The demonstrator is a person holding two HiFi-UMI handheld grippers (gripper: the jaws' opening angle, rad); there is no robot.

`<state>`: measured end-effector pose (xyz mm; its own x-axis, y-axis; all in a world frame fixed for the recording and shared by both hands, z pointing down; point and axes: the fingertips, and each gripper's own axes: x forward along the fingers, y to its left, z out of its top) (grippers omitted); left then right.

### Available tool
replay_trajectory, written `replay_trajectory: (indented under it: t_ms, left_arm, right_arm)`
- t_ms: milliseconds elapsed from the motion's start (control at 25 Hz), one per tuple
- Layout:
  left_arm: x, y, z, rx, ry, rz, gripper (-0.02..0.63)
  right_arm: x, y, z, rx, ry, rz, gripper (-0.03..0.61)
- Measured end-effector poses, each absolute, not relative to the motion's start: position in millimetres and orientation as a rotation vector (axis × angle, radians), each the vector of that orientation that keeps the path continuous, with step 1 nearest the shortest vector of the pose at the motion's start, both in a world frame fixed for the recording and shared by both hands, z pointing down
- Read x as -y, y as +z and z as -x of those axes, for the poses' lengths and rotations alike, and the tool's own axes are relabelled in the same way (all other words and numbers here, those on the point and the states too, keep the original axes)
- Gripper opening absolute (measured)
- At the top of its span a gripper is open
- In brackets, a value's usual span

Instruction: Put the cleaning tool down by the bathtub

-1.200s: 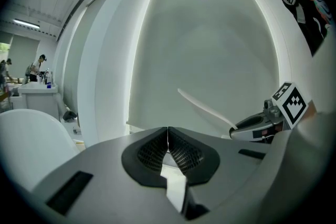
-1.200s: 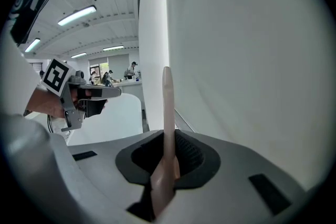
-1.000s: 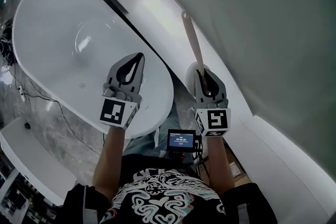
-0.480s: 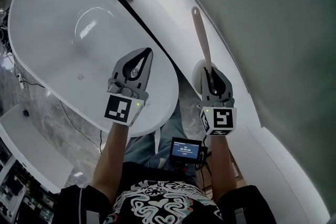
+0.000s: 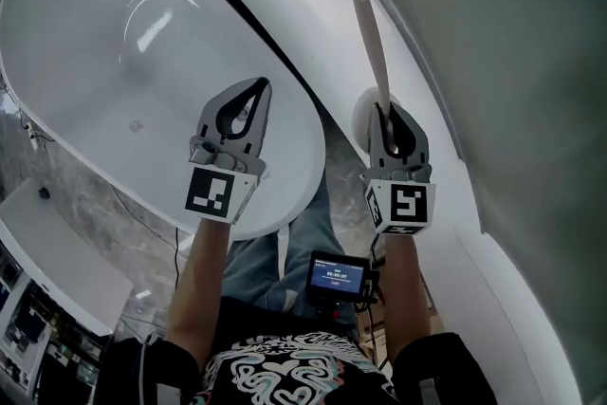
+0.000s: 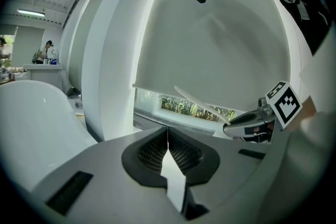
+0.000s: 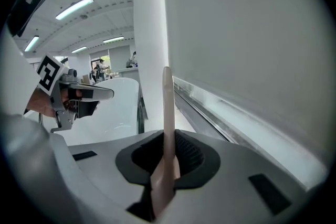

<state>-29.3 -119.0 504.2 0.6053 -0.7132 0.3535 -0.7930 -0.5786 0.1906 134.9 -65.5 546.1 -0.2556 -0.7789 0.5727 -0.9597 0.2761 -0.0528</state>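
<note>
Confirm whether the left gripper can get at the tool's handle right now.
Probably yes: the handle sticks out bare beyond the right gripper, with nothing between. But the left gripper has its jaws shut.

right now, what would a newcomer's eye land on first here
The big white bathtub fills the head view's upper left. Beside it, the right claw is shut on a long pale cleaning tool; the left claw hangs shut and empty over the tub's rim.
</note>
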Motion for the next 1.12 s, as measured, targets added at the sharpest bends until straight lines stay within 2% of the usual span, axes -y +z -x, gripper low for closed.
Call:
replay_trajectory:
  t_ms: [1120]
  left_arm:
    - [97,642,9,1.071,0.609,-2.444,0.017]
  right_arm:
    - [75,690,-152,2.017,0.533,-1.394,0.074]
